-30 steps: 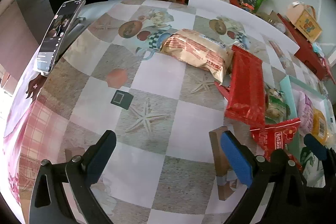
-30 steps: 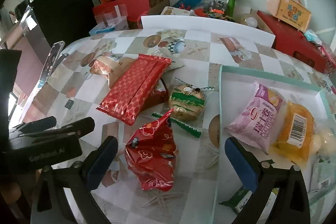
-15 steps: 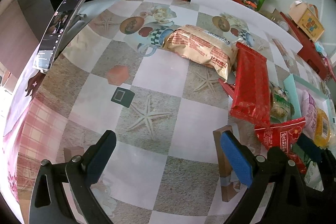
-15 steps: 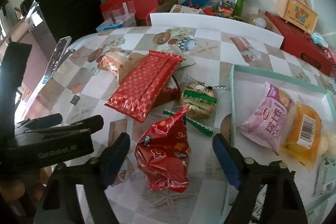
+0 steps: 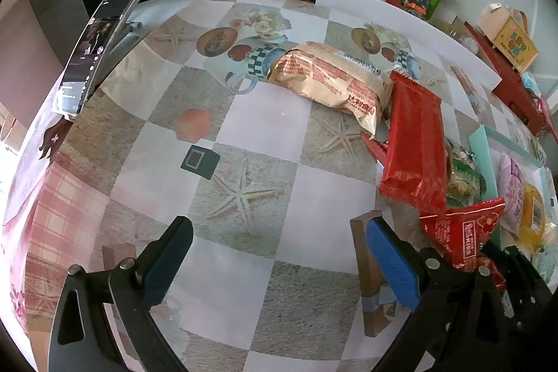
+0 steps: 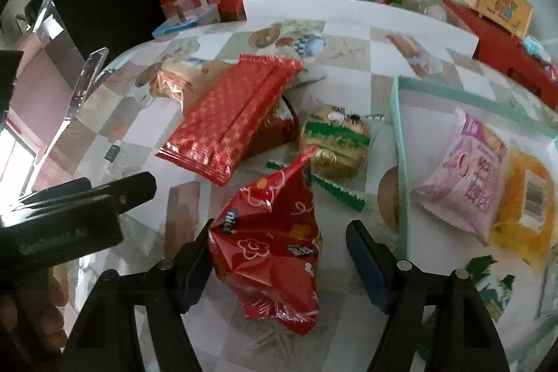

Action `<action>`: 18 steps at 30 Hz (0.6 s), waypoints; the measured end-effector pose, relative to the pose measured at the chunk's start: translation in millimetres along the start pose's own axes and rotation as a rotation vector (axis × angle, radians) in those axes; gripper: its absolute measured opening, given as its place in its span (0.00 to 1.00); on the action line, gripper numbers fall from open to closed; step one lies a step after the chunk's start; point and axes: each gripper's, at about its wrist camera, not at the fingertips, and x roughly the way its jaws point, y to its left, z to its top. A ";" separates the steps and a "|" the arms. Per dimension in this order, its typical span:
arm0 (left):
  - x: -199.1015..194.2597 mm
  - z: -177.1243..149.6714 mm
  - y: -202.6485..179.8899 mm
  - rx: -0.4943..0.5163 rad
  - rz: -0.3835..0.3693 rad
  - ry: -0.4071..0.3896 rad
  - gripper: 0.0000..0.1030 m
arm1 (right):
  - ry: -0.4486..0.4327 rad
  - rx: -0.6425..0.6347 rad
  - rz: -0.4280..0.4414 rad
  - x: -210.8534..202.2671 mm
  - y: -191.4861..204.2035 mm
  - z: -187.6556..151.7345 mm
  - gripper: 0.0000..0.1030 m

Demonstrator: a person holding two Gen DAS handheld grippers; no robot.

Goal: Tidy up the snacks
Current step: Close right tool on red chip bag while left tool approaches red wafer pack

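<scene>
A crinkled red snack bag [image 6: 272,250] lies on the checked tablecloth between the jaws of my right gripper [image 6: 279,232]. The jaws are closing: the left pad is at the bag's edge and the right pad still stands off it. The same bag [image 5: 464,232] shows at the right of the left wrist view. My left gripper [image 5: 279,225] hangs open over bare cloth with nothing between its fingers. A long red pack [image 6: 230,114] rests partly on a beige-orange pack [image 5: 327,82]. A clear-wrapped green-striped snack [image 6: 334,135] lies just beyond the bag.
A mint-rimmed tray [image 6: 397,128] at the right holds a pink bag [image 6: 467,169] and a yellow pack [image 6: 526,197]. A phone on a stand [image 5: 94,51] is at the table's left edge. Boxes and toys crowd the far side behind a white board [image 6: 348,13].
The right gripper's jaws have narrowed from wide apart to close around the red bag, and it has come a little nearer to it. The left gripper has stayed put.
</scene>
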 end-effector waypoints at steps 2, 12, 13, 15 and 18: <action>0.4 -0.2 -0.7 0.002 -0.001 0.001 0.97 | -0.003 -0.012 -0.010 1.0 1.8 -0.1 0.73; -1.3 0.9 0.4 -0.015 -0.008 -0.019 0.97 | -0.018 0.010 0.004 -0.6 -3.8 1.9 0.56; -2.8 1.7 0.4 -0.019 -0.013 -0.025 0.96 | -0.020 0.012 0.005 -1.2 -4.0 2.1 0.55; -7.1 3.8 -0.8 -0.023 -0.025 -0.040 0.96 | -0.024 0.016 0.011 -2.1 -4.8 2.9 0.55; -13.9 7.0 -5.6 -0.019 -0.043 -0.067 0.96 | -0.031 0.029 0.025 -4.5 -7.1 3.4 0.54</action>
